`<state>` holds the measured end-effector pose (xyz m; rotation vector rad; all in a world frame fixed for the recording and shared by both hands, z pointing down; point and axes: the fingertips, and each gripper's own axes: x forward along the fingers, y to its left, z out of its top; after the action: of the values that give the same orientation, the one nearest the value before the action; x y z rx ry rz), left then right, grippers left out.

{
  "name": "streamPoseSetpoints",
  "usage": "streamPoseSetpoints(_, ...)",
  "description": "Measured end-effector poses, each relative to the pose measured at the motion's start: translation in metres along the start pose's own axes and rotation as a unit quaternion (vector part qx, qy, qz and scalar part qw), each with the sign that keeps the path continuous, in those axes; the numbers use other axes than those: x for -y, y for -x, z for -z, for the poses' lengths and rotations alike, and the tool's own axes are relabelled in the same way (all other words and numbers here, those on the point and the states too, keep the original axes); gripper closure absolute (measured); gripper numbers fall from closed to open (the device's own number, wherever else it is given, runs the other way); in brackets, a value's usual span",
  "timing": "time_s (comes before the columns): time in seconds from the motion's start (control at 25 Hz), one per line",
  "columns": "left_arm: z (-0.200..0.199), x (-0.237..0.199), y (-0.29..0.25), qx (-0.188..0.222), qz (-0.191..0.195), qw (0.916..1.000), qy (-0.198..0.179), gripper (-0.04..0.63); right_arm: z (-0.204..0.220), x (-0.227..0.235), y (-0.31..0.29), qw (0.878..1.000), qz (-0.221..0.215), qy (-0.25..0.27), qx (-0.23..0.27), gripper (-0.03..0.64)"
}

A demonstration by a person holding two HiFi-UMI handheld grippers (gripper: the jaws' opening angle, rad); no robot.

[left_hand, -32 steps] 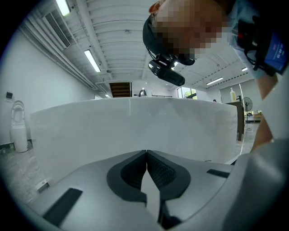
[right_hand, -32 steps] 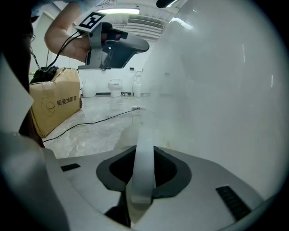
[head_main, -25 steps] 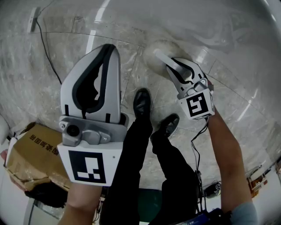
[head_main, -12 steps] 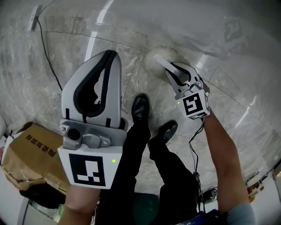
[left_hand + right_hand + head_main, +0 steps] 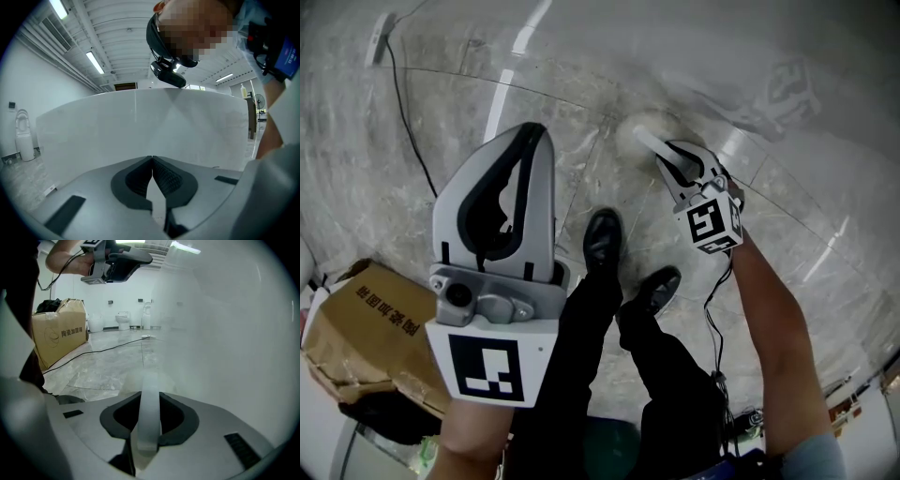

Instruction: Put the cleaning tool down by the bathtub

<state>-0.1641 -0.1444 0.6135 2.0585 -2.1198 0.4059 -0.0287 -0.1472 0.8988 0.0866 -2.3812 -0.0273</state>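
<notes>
The cleaning tool has a white handle (image 5: 150,413) and a pale round head (image 5: 637,129) that is down at the marble floor, close to the white bathtub wall (image 5: 750,56). My right gripper (image 5: 677,157) is shut on the handle, which runs out between the jaws toward the floor in the right gripper view (image 5: 151,395). The tub wall (image 5: 225,333) fills that view's right side. My left gripper (image 5: 530,133) is raised at the left, shut with nothing in it. In the left gripper view its pads meet at the tips (image 5: 151,159) in front of the bathtub (image 5: 140,126).
A cardboard box (image 5: 366,328) sits at the lower left, also the box (image 5: 61,333) on the floor. A black cable (image 5: 403,103) crosses the floor from a power strip (image 5: 377,37). The person's black shoes (image 5: 602,230) stand between the grippers. A toilet (image 5: 123,319) is far back.
My right gripper with the tool has drifted a little forward toward the tub. The left gripper has barely shifted.
</notes>
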Motion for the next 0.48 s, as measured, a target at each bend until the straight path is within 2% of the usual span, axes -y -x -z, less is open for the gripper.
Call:
streamPoseSetpoints(0.24, -0.01, -0.001, 0.006, 0.006, -0.006, 1.0, 0.003, 0.578, 0.003, 0.0, -0.005, 1.0, -0.002, 0.011, -0.019, 0.47)
streamPoseSetpoints(0.48, -0.026, 0.002, 0.016, 0.011, -0.006, 0.9999, 0.004, 0.578, -0.02, 0.004, 0.015, 1.0, 0.013, 0.0, -0.006, 0.477)
